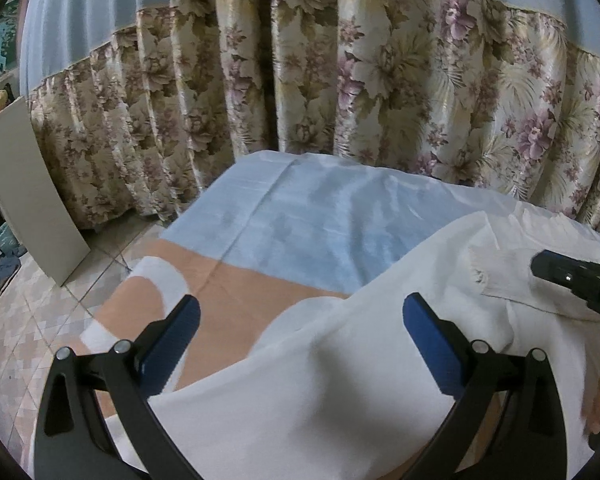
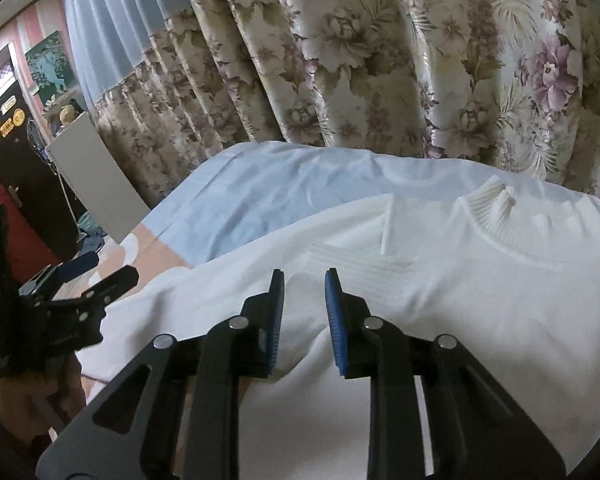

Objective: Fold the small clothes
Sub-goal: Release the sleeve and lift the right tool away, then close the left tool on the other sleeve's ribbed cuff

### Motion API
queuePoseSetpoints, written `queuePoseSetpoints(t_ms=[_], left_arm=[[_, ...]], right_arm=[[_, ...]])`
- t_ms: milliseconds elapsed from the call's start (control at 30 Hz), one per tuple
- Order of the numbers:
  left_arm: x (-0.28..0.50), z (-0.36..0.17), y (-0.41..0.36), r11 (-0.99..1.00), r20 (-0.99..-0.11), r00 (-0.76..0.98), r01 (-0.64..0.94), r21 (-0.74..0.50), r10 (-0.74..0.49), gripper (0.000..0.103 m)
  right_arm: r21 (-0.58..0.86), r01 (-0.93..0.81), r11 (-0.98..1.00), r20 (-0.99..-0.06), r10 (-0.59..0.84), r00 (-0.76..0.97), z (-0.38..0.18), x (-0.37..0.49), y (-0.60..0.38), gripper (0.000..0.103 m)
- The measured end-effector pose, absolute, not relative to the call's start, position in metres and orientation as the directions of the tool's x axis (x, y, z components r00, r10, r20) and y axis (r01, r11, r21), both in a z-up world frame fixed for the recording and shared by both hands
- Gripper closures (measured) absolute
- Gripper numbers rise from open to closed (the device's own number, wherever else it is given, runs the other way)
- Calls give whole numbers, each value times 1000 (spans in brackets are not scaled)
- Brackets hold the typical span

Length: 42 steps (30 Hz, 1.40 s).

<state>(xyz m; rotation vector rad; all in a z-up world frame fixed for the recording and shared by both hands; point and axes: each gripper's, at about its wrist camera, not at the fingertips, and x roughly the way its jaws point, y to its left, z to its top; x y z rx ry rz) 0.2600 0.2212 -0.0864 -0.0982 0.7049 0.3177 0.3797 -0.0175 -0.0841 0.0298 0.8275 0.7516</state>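
Note:
A white knit sweater (image 2: 440, 280) lies spread on the table, ribbed collar (image 2: 496, 196) toward the curtain. It also shows in the left wrist view (image 1: 380, 360), with a folded sleeve part (image 1: 512, 276) on top. My left gripper (image 1: 300, 316) is wide open just above the sweater's left edge, holding nothing. My right gripper (image 2: 304, 280) is partly open over the sweater's middle, near a ribbed cuff (image 2: 360, 268), its pads apart and empty. The right gripper also shows in the left wrist view (image 1: 572, 276), and the left one in the right wrist view (image 2: 76, 284).
The table is covered by a light blue cloth (image 1: 300, 216) with a peach band (image 1: 240, 292). A floral curtain (image 1: 340, 92) hangs right behind the table. A white board (image 1: 32, 196) leans at the left over a tiled floor (image 1: 20, 340).

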Motion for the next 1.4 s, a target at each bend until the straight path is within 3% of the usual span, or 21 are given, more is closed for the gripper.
queuePoseSetpoints(t_ms=[200, 267, 333, 533, 667, 900, 1167, 1400], left_arm=[[237, -83, 226, 943, -652, 714, -333, 5, 255, 2], [228, -83, 225, 944, -655, 712, -331, 4, 253, 2], [215, -86, 225, 951, -657, 719, -309, -10, 227, 2], [171, -103, 222, 976, -670, 731, -212, -45, 128, 2], [140, -114, 221, 982, -680, 727, -178, -56, 93, 2], [102, -114, 234, 990, -686, 721, -139, -10, 94, 2], [78, -117, 294, 955, -716, 671, -296, -19, 194, 2], [78, -129, 327, 939, -750, 634, -340, -50, 190, 3]], right_arm=[[271, -594, 758, -658, 596, 460, -72, 350, -30, 73], [227, -568, 791, -666, 552, 502, -68, 334, -36, 60], [171, -483, 859, -677, 458, 576, -65, 308, -49, 27], [22, -194, 981, -652, 161, 741, -53, 212, -87, 3], [11, -104, 995, -642, 87, 762, -59, 164, -102, 3], [37, -76, 996, -588, 83, 804, -73, 113, -102, 3], [18, -109, 994, -620, 96, 779, -93, 107, -93, 3], [-17, -114, 993, -606, 81, 791, -106, 104, -87, 3]])
